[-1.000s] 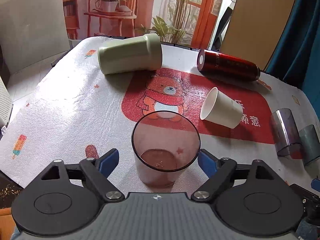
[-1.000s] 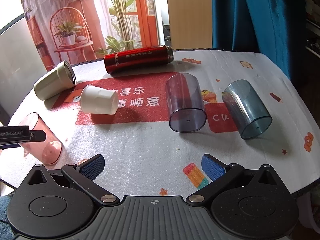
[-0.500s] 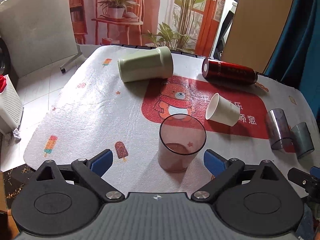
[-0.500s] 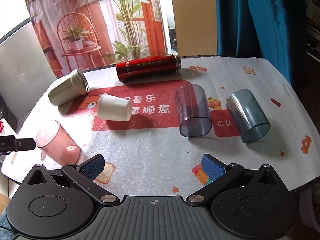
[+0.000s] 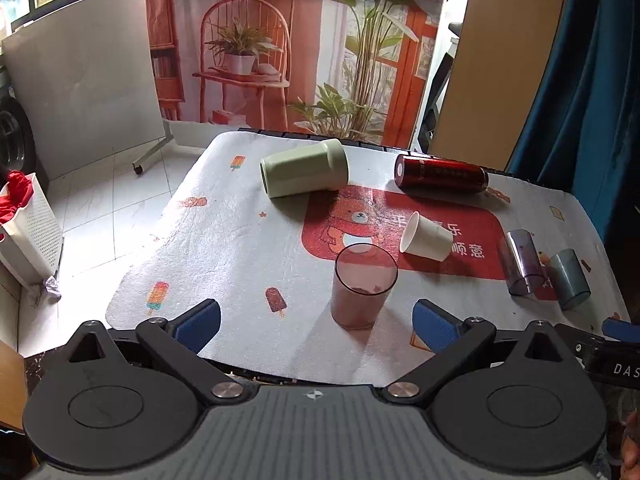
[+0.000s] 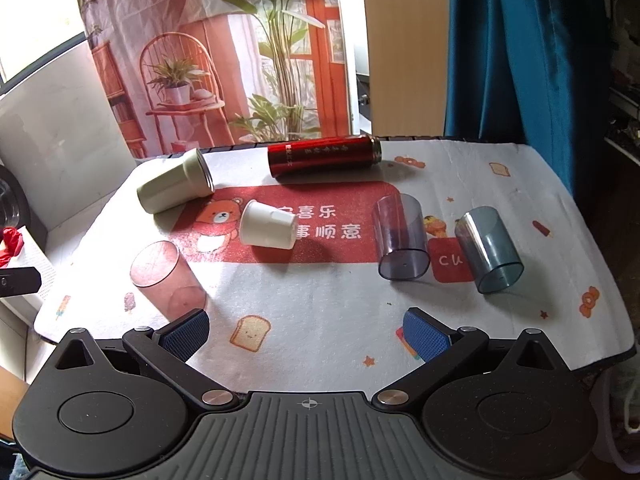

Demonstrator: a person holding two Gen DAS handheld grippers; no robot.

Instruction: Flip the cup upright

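Pink translucent plastic tumbler stands upright, mouth up, near the front-left edge of the white printed tablecloth. It is clear of both tools. Left gripper has its jaws spread wide and holds nothing; the tumbler sits just ahead of it, between the lines of its blue fingertips but apart from them. Right gripper is also spread wide and empty, and the tumbler is off to its left.

Still on their sides:
- white paper cup
- pale green cylindrical mug
- red metal flask
- purple-tinted clear plastic tumbler
- blue-grey clear plastic tumbler

Judged handling: the pink tumbler looks light, thin-walled, stiff and smooth. It would probably slip or tip if nudged. Best hold is across the mid wall, fingers on opposite sides with moderate squeeze; a hard pinch at the rim may flex it. Its base seems flat on the cloth, though the fisheye warp makes any tilt hard to rule out.

For this cup the flip looks done. Any of the lying cups could be taken next.
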